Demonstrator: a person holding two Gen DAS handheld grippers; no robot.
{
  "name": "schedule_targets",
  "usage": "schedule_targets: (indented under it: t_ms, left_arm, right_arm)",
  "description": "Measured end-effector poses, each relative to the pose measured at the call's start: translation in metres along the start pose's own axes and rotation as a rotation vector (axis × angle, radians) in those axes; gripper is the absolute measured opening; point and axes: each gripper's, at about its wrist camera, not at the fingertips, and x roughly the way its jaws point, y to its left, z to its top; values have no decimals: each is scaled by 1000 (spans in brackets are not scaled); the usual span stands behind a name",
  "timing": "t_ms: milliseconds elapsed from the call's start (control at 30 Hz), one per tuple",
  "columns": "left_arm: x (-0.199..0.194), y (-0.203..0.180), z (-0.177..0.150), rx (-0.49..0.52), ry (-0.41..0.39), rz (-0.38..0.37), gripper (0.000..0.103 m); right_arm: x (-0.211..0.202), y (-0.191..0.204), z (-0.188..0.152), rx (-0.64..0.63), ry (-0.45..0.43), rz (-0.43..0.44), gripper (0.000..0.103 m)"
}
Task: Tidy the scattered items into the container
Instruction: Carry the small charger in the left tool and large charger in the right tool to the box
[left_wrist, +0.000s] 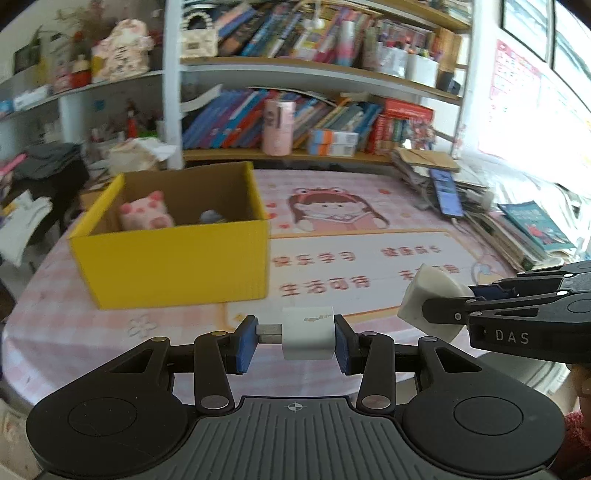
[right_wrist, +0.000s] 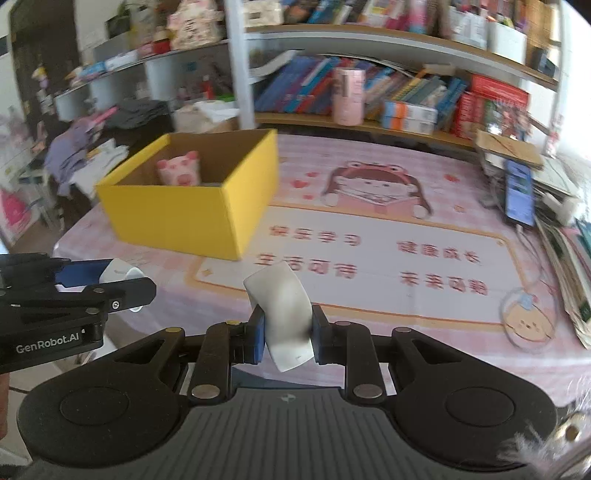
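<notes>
I am carrying two items at once toward the yellow box (left_wrist: 173, 254), which is sitting at the far left of the pink tablecloth (left_wrist: 369, 258). My left gripper (left_wrist: 295, 338) is clenched on a small white charger plug (left_wrist: 308, 332), its metal end pressing the left pad. My right gripper (right_wrist: 286, 326) is clenched on a white wedge-shaped block (right_wrist: 286, 310), possibly an eraser; the blur is making that hard to call. A pink pig toy (left_wrist: 147, 216) is already lying in the box beside something grey. Both loads are hanging over the near table, short of the box, so next I am needing to bring each one over the rim and only then let go.
</notes>
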Motion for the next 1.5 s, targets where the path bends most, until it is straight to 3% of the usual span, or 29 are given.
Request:
schedule_targets:
  t_ms: [467, 1100, 1500]
  left_arm:
    - [-19, 41, -14, -92, 9, 123, 41]
    - [-18, 81, -12, -124, 5, 154, 41]
    - [0, 107, 52, -26, -96, 167, 41]
  right_arm:
    - [24, 44, 13, -99, 24, 116, 23]
    - [45, 82, 32, -173, 26, 148, 22]
    - [62, 79, 85, -178, -76, 138, 22]
